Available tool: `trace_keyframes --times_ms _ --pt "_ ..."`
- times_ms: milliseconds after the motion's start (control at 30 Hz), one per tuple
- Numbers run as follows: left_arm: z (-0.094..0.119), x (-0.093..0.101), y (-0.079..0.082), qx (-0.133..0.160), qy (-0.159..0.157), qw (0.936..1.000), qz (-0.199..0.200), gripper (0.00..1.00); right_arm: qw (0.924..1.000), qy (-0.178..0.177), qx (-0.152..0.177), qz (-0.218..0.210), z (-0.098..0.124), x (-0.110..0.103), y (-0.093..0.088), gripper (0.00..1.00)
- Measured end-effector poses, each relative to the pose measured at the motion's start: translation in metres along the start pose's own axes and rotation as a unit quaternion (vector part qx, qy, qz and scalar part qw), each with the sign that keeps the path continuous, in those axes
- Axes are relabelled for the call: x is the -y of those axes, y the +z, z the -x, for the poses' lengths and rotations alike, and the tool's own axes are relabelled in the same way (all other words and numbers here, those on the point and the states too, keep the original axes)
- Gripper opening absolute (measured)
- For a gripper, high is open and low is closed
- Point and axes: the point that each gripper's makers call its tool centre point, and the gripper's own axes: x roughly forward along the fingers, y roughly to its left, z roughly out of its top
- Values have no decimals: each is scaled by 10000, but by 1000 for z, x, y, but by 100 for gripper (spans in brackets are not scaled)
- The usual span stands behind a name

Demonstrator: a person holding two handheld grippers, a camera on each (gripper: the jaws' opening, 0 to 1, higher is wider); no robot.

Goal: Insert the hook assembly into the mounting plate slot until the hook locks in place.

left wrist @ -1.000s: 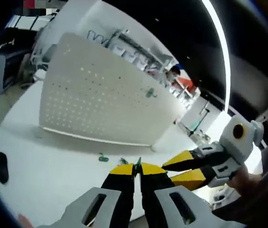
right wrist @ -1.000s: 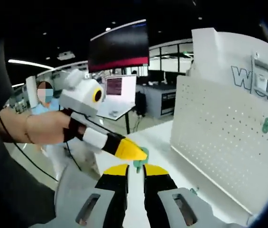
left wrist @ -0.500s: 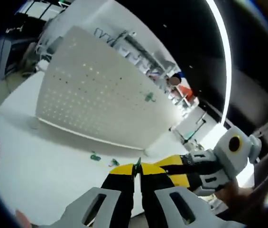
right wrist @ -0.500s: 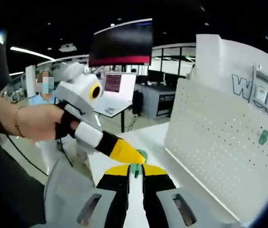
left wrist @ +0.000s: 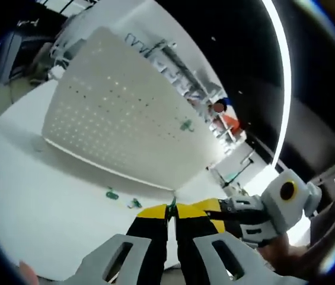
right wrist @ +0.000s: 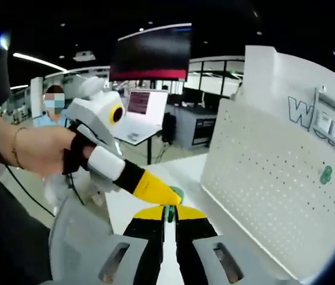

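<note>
Both claws, left (left wrist: pixel 172 212) and right (right wrist: pixel 168 214), clenched on one green hook (right wrist: pixel 171 209); pegboard (left wrist: pixel 120 124) ahead of them.

Laptop (right wrist: pixel 142 108), dark wall screen (right wrist: pixel 152 56)
</note>
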Motion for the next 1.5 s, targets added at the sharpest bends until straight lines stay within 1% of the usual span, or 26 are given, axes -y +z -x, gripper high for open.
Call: trace_keyframes --times_ms 67,233,400,433,500,533,567,633,700,800,900,967,1100,1133,1200,1233,1267,1300,1400,1467,1500 --pt "0 0 0 15 12 10000 33 3 10000 -39 12 22 0 2 0 2" --pt "-1 0 0 37 46 10000 38 3 9998 -63 55 -155 0 3 0 1" --pt "0 1 -1 39 27 10000 -1 3 9989 -4 150 -435 1 3 -1 0" --pt "0 2 -2 48 12 9999 -92 3 9989 12 144 -455 2 3 -1 0" --pt "0 3 -2 58 -51 9991 -405 3 9984 32 176 -543 3 3 -2 0" --pt "1 4 -3 51 -72 9981 -617 4 9969 53 175 -763 4 2 -2 0" --pt "1 5 -3 39 -78 9978 -652 4 9961 71 156 -867 4 1 -3 0" --pt "2 8 -3 64 -152 9980 -618 4 9957 92 227 -890 7 2 -2 0" --pt "2 9 -3 89 -252 9964 -807 4 9957 93 232 -895 8 1 -2 0" --pt "3 11 -2 106 -319 9950 -935 5 9955 94 265 -910 9 1 -1 0" --pt "4 12 -1 124 -314 9926 -1169 7 9951 68 277 -944 10 3 -1 0" --pt "5 10 1 172 -244 9910 -1307 12 9947 46 293 -984 11 6 -1 0" --pt "8 9 6 324 -231 9892 -1410 29 9940 -37 312 -1044 14 13 -2 0" --pt "8 9 8 367 -240 9878 -1495 31 9939 -49 311 -1055 15 14 -2 0" --pt "9 8 8 368 -198 9816 -1863 38 9937 -101 326 -1071 16 18 -2 0" --pt "9 8 8 354 -163 9772 -2088 42 9935 -121 335 -1082 18 19 -2 0" --pt "9 9 8 365 -160 9749 -2193 46 9935 -140 337 -1079 18 20 -2 0" --pt "9 13 7 372 -224 9715 -2331 51 9936 -157 334 -1069 19 21 -3 0" --pt "9 22 5 372 -348 9660 -2534 59 9933 -213 330 -1085 21 25 -4 0" --pt "9 26 4 364 -390 9648 -2573 63 9932 -230 325 -1095 22 27 -5 0" --pt "8 27 4 352 -425 9648 -2572 67 9930 -251 335 -1103 22 28 -5 0"
